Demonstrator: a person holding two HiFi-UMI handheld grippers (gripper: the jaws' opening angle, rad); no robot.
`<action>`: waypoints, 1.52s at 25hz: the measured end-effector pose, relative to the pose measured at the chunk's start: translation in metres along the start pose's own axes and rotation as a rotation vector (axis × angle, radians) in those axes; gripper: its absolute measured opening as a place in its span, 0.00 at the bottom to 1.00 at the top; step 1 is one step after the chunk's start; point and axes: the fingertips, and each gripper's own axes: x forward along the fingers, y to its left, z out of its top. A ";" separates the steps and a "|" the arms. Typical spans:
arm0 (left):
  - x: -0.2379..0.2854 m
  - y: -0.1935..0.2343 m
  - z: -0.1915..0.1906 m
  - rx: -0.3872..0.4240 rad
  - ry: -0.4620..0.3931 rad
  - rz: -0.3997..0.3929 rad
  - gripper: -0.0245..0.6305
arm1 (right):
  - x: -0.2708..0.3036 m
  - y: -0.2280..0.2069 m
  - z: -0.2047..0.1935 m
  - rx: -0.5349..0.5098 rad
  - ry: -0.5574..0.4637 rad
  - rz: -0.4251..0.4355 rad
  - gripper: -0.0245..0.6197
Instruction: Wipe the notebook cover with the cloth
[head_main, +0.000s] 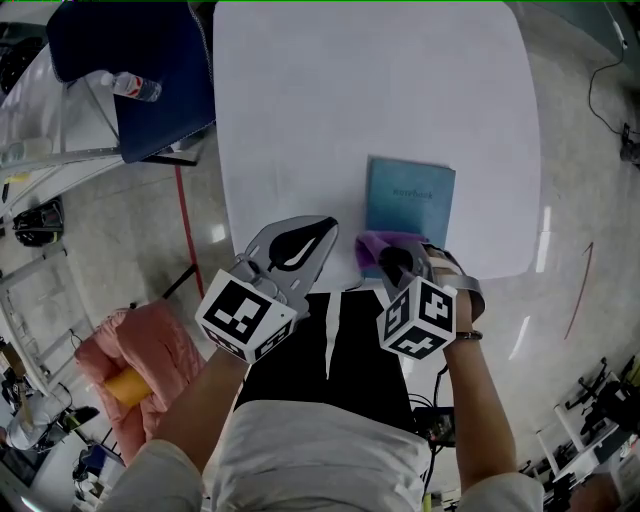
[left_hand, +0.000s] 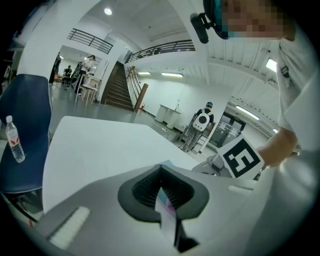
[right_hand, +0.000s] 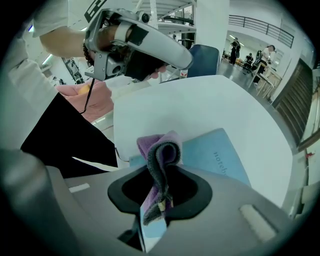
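A light-blue notebook (head_main: 410, 195) lies flat near the front edge of the white table (head_main: 330, 100). My right gripper (head_main: 392, 256) is shut on a folded purple cloth (head_main: 378, 244), which hangs at the notebook's near left corner. In the right gripper view the cloth (right_hand: 167, 142) sticks up from between the jaws, with the notebook (right_hand: 215, 155) just beyond it. My left gripper (head_main: 328, 224) hovers over the table's front edge, left of the notebook, shut and holding nothing. Seen from the left gripper view, the right gripper's marker cube (left_hand: 241, 157) is close on the right.
A blue chair (head_main: 130, 70) with a water bottle (head_main: 130, 87) on it stands at the table's far left corner. A pink padded thing (head_main: 140, 350) lies on the floor to my left. The table's far half is bare white.
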 end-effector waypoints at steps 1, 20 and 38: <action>0.000 -0.001 0.000 0.002 0.001 -0.002 0.04 | 0.000 0.004 -0.001 0.000 0.004 0.009 0.20; 0.000 -0.017 -0.009 0.006 0.006 -0.024 0.04 | -0.003 0.051 -0.011 0.047 0.039 0.127 0.20; -0.001 -0.017 -0.016 0.006 0.018 -0.022 0.04 | -0.008 0.054 -0.009 0.024 0.061 0.147 0.20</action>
